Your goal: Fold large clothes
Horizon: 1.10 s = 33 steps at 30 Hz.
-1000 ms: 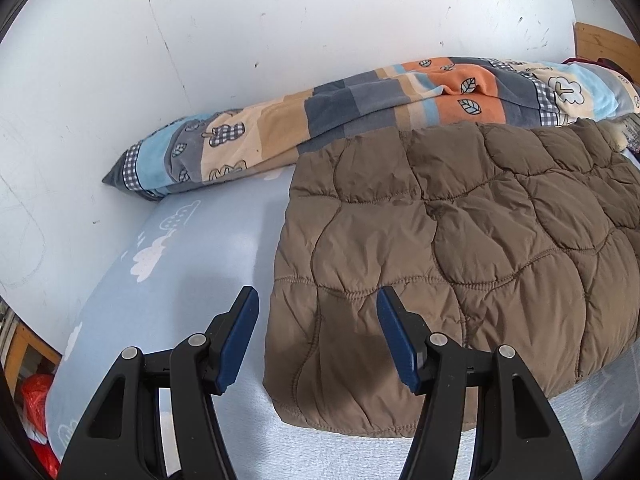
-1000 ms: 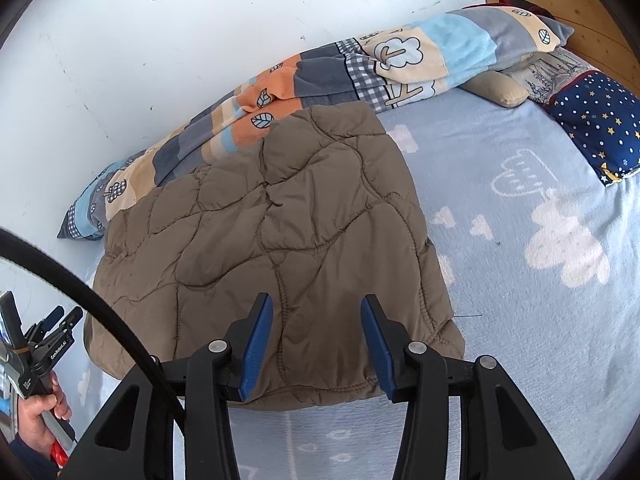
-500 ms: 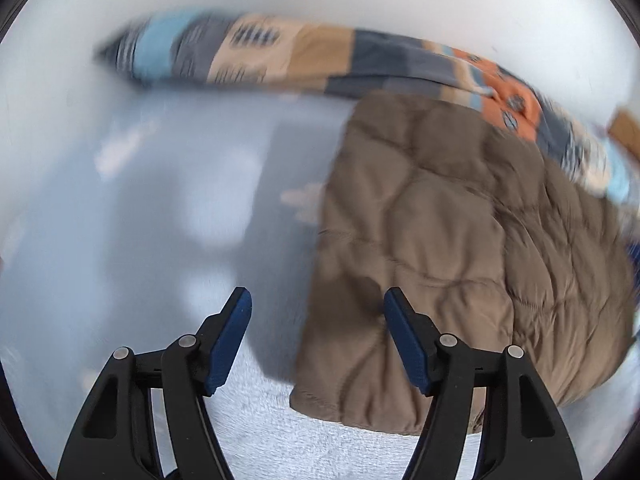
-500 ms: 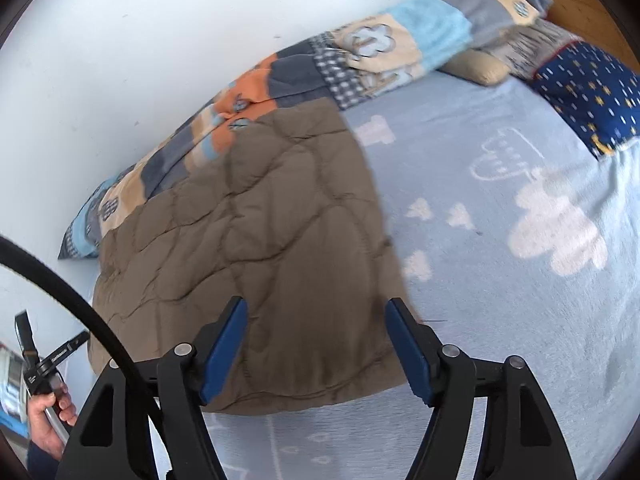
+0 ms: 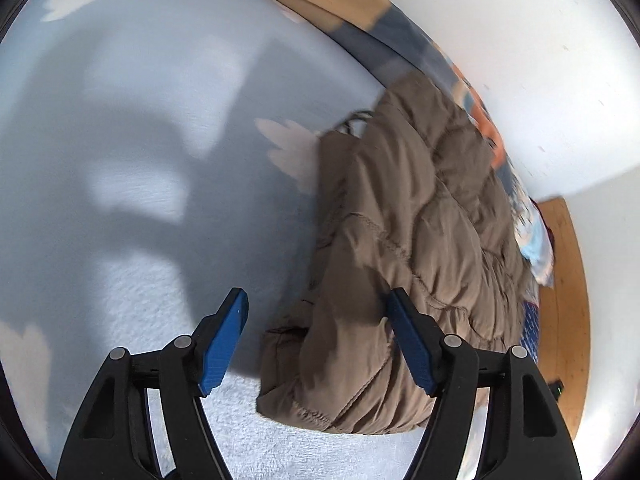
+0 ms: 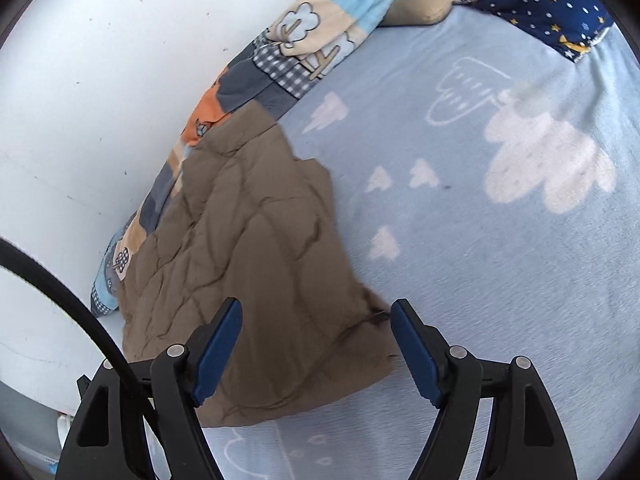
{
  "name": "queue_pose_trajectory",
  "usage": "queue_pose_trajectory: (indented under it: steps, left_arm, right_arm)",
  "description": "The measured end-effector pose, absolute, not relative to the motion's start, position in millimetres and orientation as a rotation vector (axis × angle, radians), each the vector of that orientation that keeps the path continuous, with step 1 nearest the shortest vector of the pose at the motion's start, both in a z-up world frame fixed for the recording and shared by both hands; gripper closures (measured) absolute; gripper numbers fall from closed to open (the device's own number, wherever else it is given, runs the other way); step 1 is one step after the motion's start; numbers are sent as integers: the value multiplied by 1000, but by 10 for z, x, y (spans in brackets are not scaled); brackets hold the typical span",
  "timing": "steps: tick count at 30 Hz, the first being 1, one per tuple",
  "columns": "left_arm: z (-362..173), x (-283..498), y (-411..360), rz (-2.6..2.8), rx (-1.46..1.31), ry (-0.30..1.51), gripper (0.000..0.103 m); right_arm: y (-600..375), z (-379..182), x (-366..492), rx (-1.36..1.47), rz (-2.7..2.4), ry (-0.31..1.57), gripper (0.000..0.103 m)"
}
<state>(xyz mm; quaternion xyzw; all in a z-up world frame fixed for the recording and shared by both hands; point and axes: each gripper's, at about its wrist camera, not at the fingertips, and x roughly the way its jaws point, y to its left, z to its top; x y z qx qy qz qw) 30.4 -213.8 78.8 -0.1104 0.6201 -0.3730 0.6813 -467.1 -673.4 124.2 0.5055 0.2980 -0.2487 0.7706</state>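
Only your right view shows the starry pillow (image 6: 536, 4). Both claws, left (image 5: 316, 336) and right (image 6: 316, 340), now gape wider over the coat (image 6: 248, 264), the right one opening, neither grasping anything.

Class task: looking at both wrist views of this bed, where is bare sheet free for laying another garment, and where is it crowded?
Free: the cloud-print sheet between the brown quilted jacket and the starry pillow, and the sheet on the jacket's opposite side in the left view. Crowded: the wall side, where the patchwork blanket borders the jacket.
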Motion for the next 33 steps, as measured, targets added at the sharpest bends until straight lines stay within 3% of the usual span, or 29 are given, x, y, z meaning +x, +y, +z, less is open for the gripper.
queue_pose_trajectory:
  steps: [5,15,20,23,24,25,26,27,30,33]
  left_arm:
    - [612,523,-2290,-963,-206,1440,29]
    - [261,918,-2622,-1183,-171,1556,16]
    - [207,1081,-2888,-1262,-129,1576,15]
    - [200,1149,-3057,-1280,-83,1561,15]
    - [208,1158,-3100,-1281,-73,1550,20]
    - [223,1163,-3127,-1288,-63,1536,28]
    - [244,1158,-3150,-1309,-62,1530,53]
    - [288,1141,-3181,-1317,-76,1528,60]
    - [394,1038,-3205,-1308,-29,1476,68]
    - [493,974,-3183,-1273,-10,1446,73]
  right_arm:
    - [-6785,1032,-4678,1149,-409,648,21]
    - [-7026,707,-4373,1060,-170,703,9]
    - [-7130,490,-4104,1059,-64,715,0]
    - [-7145,459,-3864,1039,-14,724,0]
    - [-7153,451,-3785,1042,-3,732,1]
    - [-7147,452,-3725,1044,16,737,5]
    - [-7131,458,-3651,1039,24,754,14]
    - [-7107,482,-3624,1025,17,764,26]
    - [-7059,585,-3673,984,24,742,55]
    - [-6949,699,-3747,922,8,729,63]
